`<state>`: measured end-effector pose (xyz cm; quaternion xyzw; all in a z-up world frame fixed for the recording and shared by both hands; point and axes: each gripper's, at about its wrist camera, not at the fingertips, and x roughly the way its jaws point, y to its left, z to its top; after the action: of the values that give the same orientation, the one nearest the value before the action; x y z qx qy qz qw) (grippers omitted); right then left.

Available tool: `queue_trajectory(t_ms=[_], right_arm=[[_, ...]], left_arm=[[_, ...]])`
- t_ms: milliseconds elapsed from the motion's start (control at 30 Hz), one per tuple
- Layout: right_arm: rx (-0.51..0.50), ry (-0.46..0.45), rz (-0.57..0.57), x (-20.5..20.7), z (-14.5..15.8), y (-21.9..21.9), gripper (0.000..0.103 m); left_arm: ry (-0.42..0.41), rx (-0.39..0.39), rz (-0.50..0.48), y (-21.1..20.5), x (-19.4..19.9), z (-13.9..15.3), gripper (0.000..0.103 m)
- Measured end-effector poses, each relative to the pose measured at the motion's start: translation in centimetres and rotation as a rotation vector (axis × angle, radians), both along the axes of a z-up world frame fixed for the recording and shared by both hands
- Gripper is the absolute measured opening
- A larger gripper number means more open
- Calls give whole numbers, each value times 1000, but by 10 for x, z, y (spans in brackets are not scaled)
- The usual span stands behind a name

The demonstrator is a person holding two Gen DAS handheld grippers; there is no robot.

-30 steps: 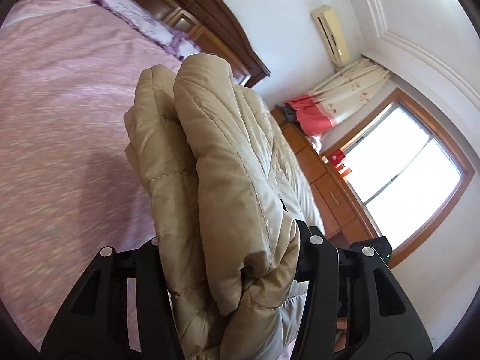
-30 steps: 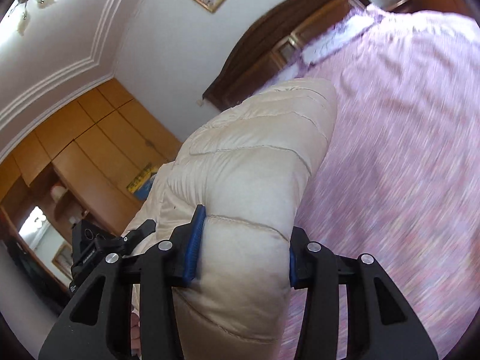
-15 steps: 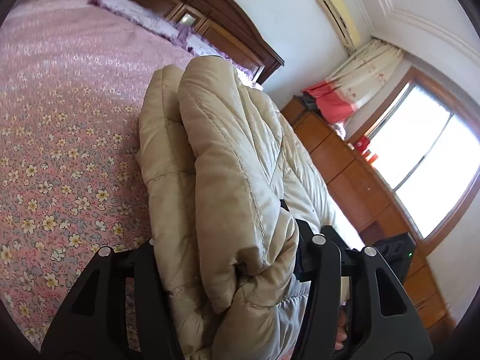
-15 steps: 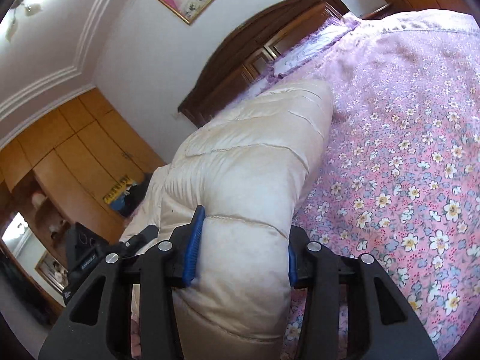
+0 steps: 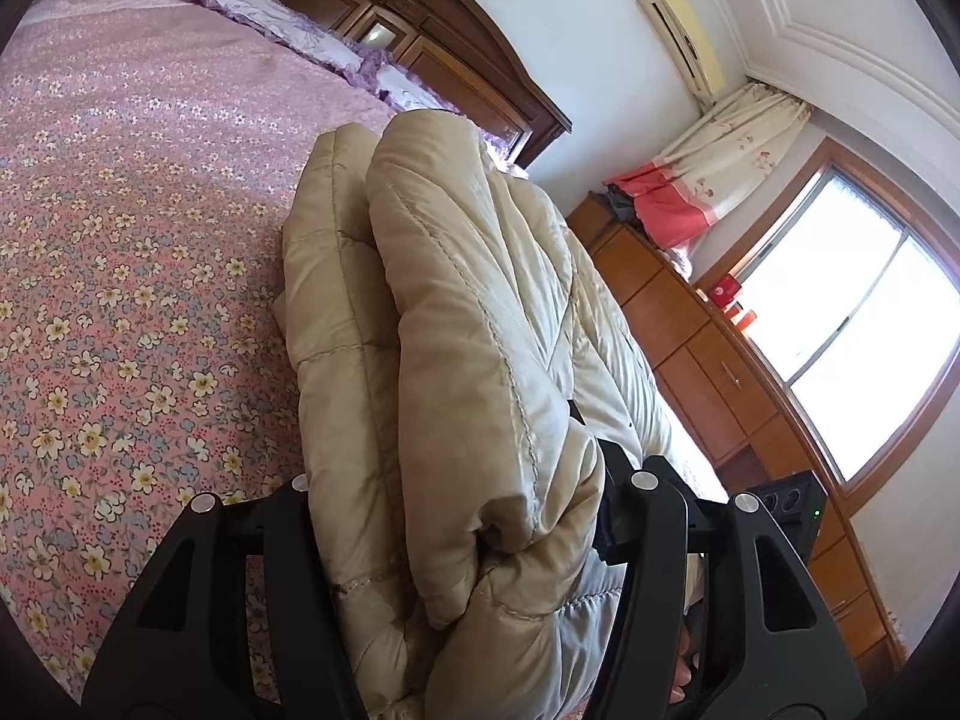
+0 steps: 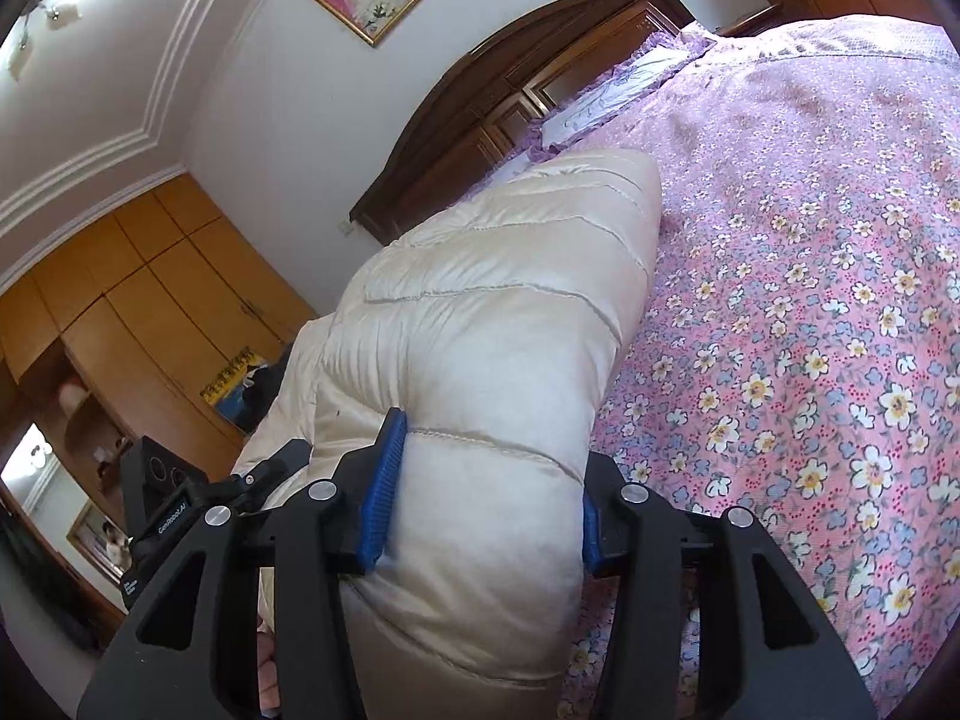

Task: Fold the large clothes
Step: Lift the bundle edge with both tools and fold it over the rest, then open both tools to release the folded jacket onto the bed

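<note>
Both grippers are clamping the cream quilted jacket (image 5: 480, 312): the left gripper (image 5: 462, 516) is pinching a thick doubled bundle of it between its fingers, and the right gripper (image 6: 480, 498) is squeezing another padded roll (image 6: 498, 330) between its blue pads (image 6: 384, 480). I am holding the garment up off the floral bedspread (image 5: 120, 252), with the bulk stretching away from each camera toward the dark wooden headboard (image 6: 528, 90).

Compared with a second ago, the bed is looming much larger and sharper in both views, the flower print is now crisp where it was a blur, and the ceiling and window (image 5: 858, 336) are sliding out toward the edges. I read that as my hands tipping forward and down, bringing the bundle toward the mattress. The grip itself is looking unchanged: the same folds are sitting between the fingers.

For the task, I judge that I am carrying a part-folded jacket to its laying spot, and the fold is not yet set down. The padding is puffy and springy, so I am expecting it to spring open on release unless I am lowering both ends level and pressing them flat first.
</note>
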<state>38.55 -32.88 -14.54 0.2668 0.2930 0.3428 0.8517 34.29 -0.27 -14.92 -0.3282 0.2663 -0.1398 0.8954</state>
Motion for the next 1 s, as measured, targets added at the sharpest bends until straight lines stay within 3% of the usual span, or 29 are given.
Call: queue_trajectory(t_ms=[333,400,467,567,633,700,733,867,1000], right_arm=[[-7,5,0,-1,1,2,51],[-9,5,0,-2,1,2,52],[-9,11,4,-1,1,3,55],[-12,28,17,0,2,5,66],[-27,33,13,-3,4,6,73],[-43,30,5,-9,10,7,90],[-51,30,-6,-15,15,7,93],[-32,18,-16,-42,29,-5,95],[-52,10,18,-79,44,-10,95]], left_arm=[[14,-20,6,4,1,-3,61],[33,-30,18,7,1,-6,78],[52,-37,39,12,1,-11,89],[85,-68,36,18,-1,-16,92],[113,-51,46,22,-11,-9,92],[151,17,71,25,-30,5,96],[156,35,68,25,-39,12,96],[130,128,84,25,-98,56,98],[91,174,109,25,-140,90,98]])
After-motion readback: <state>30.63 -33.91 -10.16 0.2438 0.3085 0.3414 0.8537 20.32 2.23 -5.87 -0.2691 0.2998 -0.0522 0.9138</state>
